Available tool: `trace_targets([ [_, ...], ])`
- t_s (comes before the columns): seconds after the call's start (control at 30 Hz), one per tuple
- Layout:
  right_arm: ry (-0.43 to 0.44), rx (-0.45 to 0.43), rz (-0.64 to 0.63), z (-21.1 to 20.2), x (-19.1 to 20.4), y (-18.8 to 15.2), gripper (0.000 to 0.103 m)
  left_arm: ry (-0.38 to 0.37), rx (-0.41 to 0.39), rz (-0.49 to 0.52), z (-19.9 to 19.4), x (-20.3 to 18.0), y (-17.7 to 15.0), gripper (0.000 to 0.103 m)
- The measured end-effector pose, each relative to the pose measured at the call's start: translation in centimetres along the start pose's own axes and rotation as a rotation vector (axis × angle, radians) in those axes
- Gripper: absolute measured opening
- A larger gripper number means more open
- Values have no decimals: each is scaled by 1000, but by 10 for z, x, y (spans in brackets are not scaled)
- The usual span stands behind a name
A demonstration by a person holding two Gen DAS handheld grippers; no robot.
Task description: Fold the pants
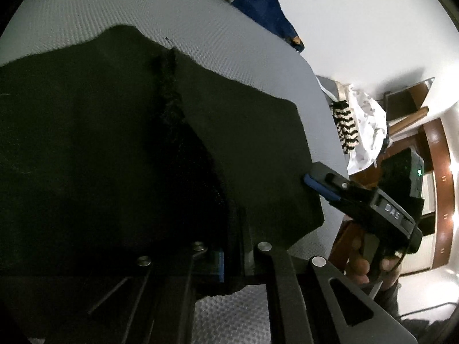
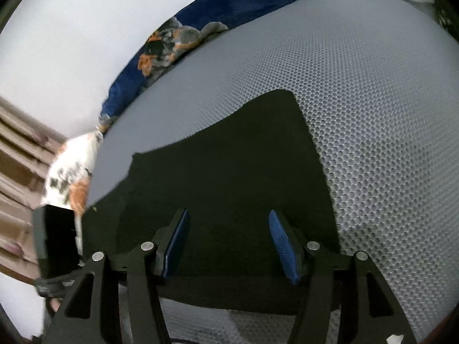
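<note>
Right wrist view shows the right hand-held gripper (image 2: 228, 243) spread wide just over the near edge of the flat black fabric pants (image 2: 223, 177) on the grey honeycomb-mesh bed (image 2: 373, 114), while the left hand-held gripper (image 1: 226, 261) pinches the pants' hem.

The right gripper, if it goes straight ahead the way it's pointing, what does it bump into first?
Most likely the black pants. The right gripper is open, its blue fingers just above the cloth, which lies ahead on the grey mesh mat. Depth is hard to judge.
</note>
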State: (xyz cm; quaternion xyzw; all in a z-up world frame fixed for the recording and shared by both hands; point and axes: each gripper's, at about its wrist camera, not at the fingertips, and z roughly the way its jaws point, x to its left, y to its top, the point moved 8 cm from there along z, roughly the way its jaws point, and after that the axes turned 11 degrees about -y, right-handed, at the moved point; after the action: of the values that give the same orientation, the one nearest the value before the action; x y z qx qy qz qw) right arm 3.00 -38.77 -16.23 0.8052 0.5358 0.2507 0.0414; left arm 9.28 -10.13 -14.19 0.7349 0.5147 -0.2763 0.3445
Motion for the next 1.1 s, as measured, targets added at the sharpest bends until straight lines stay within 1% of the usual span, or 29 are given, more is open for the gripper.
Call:
trace_targets([
  [0.07,-51,-7,-46,1,1,-3,56,21,2,2,-1,5,-4,6],
  [0.1,-78,-8,-74,3,1,-5,54,33,7,-1,0,9,-7,6],
  [0.13,-89,-6,-84,5,0,-7,54,42,11,-16,2,16,-10,6],
  [0.2,-117,6,-95,12,-2,-11,54,27,14,-52,6,25,-11,6],
  [0.27,-126,9,-103,16,-4,-12,54,33,12,-36,6,24,-11,7],
  [0.33,-131,10,-110,16,-5,-11,54,76,15,17,5,21,-10,13],
  [0.37,-131,12,-109,16,-4,-10,54,91,14,38,3,19,-10,13],
  [0.4,-130,8,-104,16,-4,-7,54,112,8,61,1,17,-10,17],
  [0.43,-128,2,-101,15,-4,-3,54,146,-4,91,-1,16,-6,21],
  [0.47,-126,-6,-100,14,-3,1,54,178,-15,115,-4,15,-3,22],
  [0.53,-136,-25,-110,13,-2,10,54,249,-61,189,-11,11,7,22],
  [0.57,-145,-38,-121,14,-1,16,54,262,-93,201,-12,9,12,22],
  [0.63,-166,-66,-146,15,2,28,54,310,-127,246,-15,7,24,22],
  [0.77,-206,-93,-169,25,3,55,54,355,-179,295,-10,3,48,22],
  [0.83,-226,-96,-185,30,3,63,54,366,-193,307,-6,3,58,22],
  [1.0,-287,-90,-252,45,5,72,54,389,-164,277,13,20,79,22],
  [1.07,-300,-85,-268,48,7,72,55,401,-150,265,20,27,81,22],
  [1.1,-300,-85,-269,50,7,73,55,400,-155,268,21,28,82,22],
])
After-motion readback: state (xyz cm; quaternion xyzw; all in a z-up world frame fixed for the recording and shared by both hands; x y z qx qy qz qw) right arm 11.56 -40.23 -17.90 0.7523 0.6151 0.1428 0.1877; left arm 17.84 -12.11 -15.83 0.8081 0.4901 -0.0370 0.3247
